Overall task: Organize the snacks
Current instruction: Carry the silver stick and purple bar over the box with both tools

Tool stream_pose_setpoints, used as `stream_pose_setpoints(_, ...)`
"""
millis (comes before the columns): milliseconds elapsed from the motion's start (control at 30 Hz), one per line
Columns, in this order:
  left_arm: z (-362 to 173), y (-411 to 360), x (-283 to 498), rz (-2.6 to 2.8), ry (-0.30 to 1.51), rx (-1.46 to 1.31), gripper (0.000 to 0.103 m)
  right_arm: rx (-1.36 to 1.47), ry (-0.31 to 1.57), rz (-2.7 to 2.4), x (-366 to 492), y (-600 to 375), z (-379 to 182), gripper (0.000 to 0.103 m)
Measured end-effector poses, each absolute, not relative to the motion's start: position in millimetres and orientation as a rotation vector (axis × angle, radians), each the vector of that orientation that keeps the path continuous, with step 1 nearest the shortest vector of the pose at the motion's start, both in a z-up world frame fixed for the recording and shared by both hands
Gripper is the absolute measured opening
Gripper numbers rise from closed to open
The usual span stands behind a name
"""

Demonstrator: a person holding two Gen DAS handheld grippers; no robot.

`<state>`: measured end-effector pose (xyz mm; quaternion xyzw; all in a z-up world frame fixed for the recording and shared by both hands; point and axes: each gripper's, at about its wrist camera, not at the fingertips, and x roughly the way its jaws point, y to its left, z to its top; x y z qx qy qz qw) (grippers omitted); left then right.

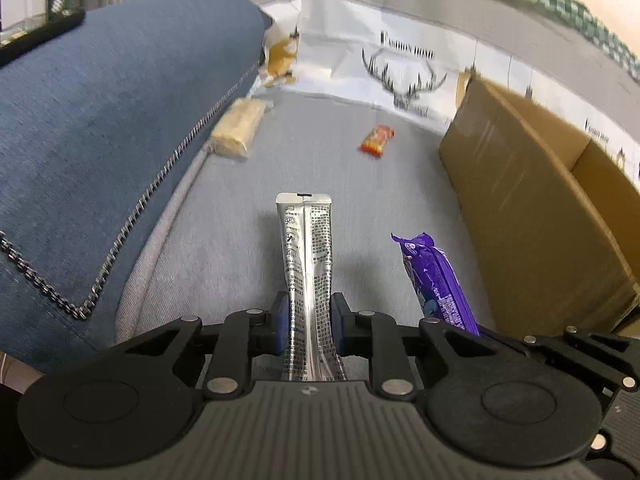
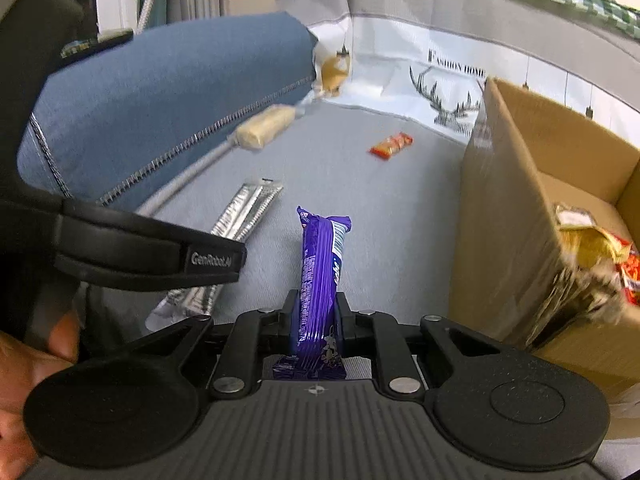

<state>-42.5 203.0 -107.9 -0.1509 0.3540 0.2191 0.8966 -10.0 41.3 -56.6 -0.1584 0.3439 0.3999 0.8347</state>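
Note:
My left gripper [image 1: 309, 320] is shut on a long silver snack stick [image 1: 307, 264] and holds it above the grey sofa seat; the stick also shows in the right wrist view [image 2: 244, 212]. My right gripper [image 2: 316, 320] is shut on a purple snack bar [image 2: 318, 276], which also shows in the left wrist view [image 1: 436, 280]. An open cardboard box [image 2: 508, 216] stands to the right and holds several snack packs [image 2: 600, 256]; it also shows in the left wrist view [image 1: 520, 200]. An orange snack pack [image 1: 376, 140] [image 2: 390, 145] and a pale wrapped snack [image 1: 237, 128] [image 2: 264, 128] lie further back on the seat.
A blue cushion [image 1: 120, 128] [image 2: 160, 100] fills the left side. A white cloth with an antler print [image 1: 404, 76] [image 2: 444, 92] covers the sofa back. A person's hand [image 2: 36, 360] holds the left gripper's body at lower left in the right wrist view.

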Motion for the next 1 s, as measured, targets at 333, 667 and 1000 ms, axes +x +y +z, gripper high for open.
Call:
stream_pose_setpoints(333,-78.8,198.5,-58.4,0.47,0.552,-0.301,0.023,-0.252,0.615,0.896,-10.8,33.8,-20.6,0.017)
stream_pose_setpoints(667,-52.2,196.3,-69.4,0.479,0.468,-0.36,0.023,-0.147,0.541,0.917,4.5,17.3,7.2,0.017)
stream_pose_setpoints(1000,-22.4,157.1,-40.1,0.407,0.442,-0.348,0.023,0.009,0.5,0.819,44.3,-17.2,27.0,0.017)
